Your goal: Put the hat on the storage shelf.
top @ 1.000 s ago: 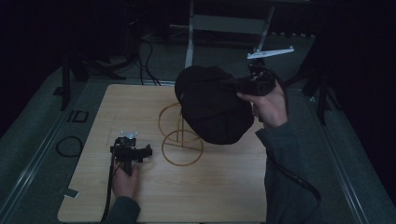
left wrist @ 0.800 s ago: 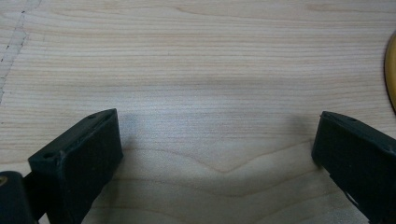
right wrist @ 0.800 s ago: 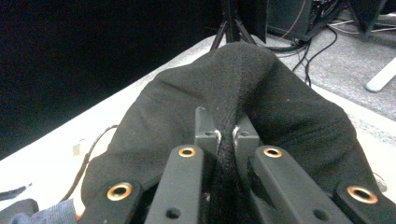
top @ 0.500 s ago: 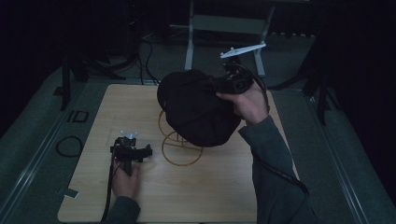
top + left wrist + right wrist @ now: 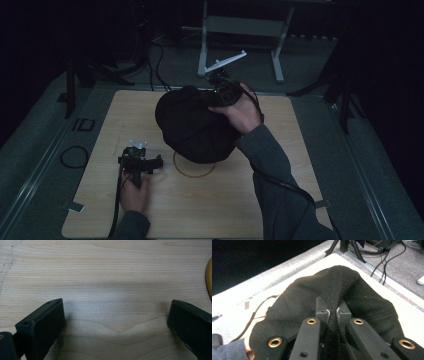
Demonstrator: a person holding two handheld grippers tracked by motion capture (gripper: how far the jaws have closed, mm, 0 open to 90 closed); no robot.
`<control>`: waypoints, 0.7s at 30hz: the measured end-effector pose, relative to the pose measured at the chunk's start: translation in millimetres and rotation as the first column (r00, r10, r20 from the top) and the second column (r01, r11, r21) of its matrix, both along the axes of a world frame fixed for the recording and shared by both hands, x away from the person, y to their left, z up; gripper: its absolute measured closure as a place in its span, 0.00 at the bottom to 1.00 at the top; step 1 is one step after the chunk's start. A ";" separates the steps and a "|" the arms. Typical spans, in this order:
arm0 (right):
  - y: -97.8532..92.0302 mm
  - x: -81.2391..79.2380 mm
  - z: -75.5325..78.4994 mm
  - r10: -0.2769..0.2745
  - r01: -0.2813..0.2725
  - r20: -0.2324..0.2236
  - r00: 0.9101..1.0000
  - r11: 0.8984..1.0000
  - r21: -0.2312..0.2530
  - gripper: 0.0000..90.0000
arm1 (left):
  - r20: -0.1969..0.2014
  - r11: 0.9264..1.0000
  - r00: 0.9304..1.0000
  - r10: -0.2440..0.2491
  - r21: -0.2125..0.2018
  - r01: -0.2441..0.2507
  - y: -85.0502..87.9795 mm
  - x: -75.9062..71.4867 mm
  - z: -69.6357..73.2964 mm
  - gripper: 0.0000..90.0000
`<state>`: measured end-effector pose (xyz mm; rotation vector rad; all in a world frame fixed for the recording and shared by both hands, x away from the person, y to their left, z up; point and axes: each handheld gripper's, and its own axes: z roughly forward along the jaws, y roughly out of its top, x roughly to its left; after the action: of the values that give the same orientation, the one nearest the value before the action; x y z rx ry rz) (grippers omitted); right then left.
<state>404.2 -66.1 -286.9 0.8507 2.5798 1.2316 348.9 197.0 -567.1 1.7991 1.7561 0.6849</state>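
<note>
Two jaws of right gripper (image 5: 332,311) clenched on a fold of black knit hat (image 5: 294,305) | hat hangs over wire stand (image 5: 194,165), mid-table (image 5: 280,200): light, limp, best pinched by a gathered fold | high view: left gripper (image 5: 136,161) resting aside; its own view: jaws wide apart, nothing held

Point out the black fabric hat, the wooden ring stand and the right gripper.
black fabric hat (image 5: 187,125), high view, on its crown.
wooden ring stand (image 5: 192,171), high view, on the base ring's front edge.
right gripper (image 5: 332,311), right gripper view, between the jaw tips pinching the fabric.
</note>
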 end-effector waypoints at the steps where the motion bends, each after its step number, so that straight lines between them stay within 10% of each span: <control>1: 2.0 0.0 -1.7 0.000 0.000 -0.001 1.000 1.000 -0.007 0.94 | 0.000 1.000 1.000 0.000 0.000 0.000 0.0 0.0 0.0 0.01; 14: 12.2 2.7 -12.2 -0.002 0.002 0.001 1.000 0.999 -0.051 0.87 | 0.001 1.000 1.000 0.001 0.001 -0.001 -0.2 0.1 -0.1 0.01; 21: 12.0 2.9 -17.8 0.006 -0.006 0.009 1.000 0.998 -0.057 0.64 | 0.001 1.000 1.000 0.000 0.002 0.000 -0.1 0.0 -0.1 0.01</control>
<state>407.1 -54.1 -304.7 0.8251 2.5990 1.1554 349.0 196.8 -567.2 1.7999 1.7554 0.6881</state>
